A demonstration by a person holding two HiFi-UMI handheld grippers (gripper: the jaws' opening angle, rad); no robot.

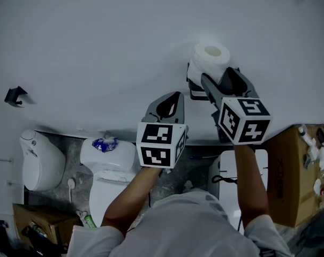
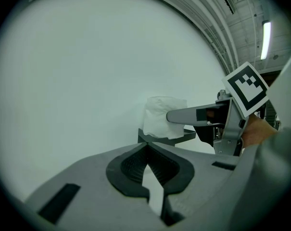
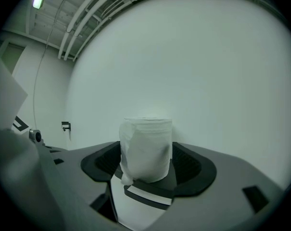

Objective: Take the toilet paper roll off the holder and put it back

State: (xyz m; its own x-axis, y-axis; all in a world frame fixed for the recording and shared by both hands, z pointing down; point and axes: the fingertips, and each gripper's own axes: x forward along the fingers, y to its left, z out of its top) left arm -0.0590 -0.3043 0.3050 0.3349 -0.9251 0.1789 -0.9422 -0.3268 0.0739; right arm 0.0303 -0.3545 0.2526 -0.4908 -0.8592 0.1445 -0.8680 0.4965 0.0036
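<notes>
Nearest the head camera are the person's two bare forearms, each reaching up to a hand-held gripper with a marker cube at its rear. Left gripper: held in front of the white wall, to the left of and lower than the roll, clear of it. Its jaws are pressed together at the tips with nothing between them. Right gripper: advanced onto the toilet paper roll, jaws spread with one on each side of it. The right gripper view shows the roll filling the space between the two dark pads. The roll shows no crushing, and whether the pads bear on it cannot be determined. Location of the roll: standing upright on end on the dark holder, which is fixed to the wall. A loose flap of paper hangs at its lower left side in the right gripper view. Other items noted: a small black bracket on the wall far to the left, a white toilet on the floor below, and a cardboard box at the right.
</notes>
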